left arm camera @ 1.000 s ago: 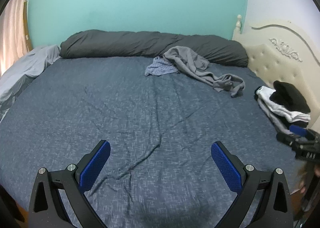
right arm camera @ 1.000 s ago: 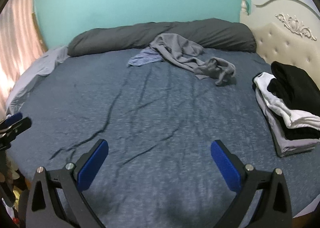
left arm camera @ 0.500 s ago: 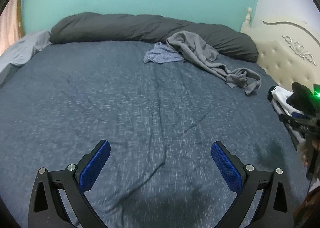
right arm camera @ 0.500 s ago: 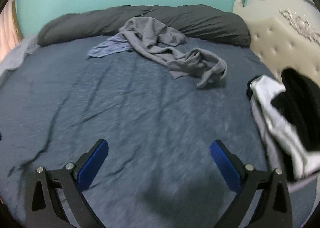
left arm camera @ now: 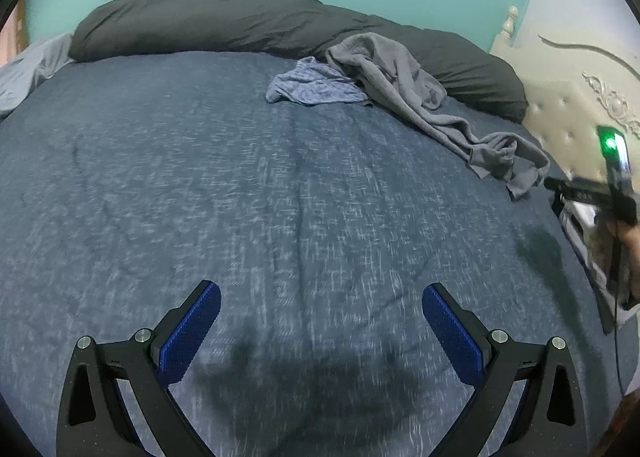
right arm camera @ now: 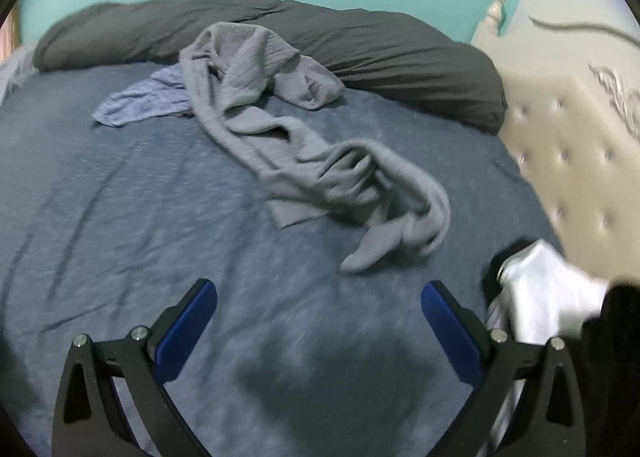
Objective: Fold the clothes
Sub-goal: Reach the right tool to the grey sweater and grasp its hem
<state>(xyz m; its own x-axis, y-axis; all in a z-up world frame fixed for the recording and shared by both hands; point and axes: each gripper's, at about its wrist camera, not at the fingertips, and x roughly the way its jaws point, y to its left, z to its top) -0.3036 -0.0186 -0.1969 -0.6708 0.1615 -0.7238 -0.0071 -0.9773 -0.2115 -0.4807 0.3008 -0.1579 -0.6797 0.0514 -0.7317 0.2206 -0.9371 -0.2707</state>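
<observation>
Both hand-held grippers, left (left arm camera: 320, 331) and right (right arm camera: 318, 327), released and empty, have closed on crumpled grey sweater (right arm camera: 304, 145); likely next to fold.

Each tool, the left tool (left arm camera: 321, 319) and the right tool (right arm camera: 319, 315), is showing black angular arms with triangular cutouts, silver screws at the joints and ribbed blue pads (left arm camera: 191, 333) lining its fingers.

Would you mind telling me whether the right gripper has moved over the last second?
Yes. The right gripper has advanced toward the grey garment, which looms larger against the dark bolster.
</observation>
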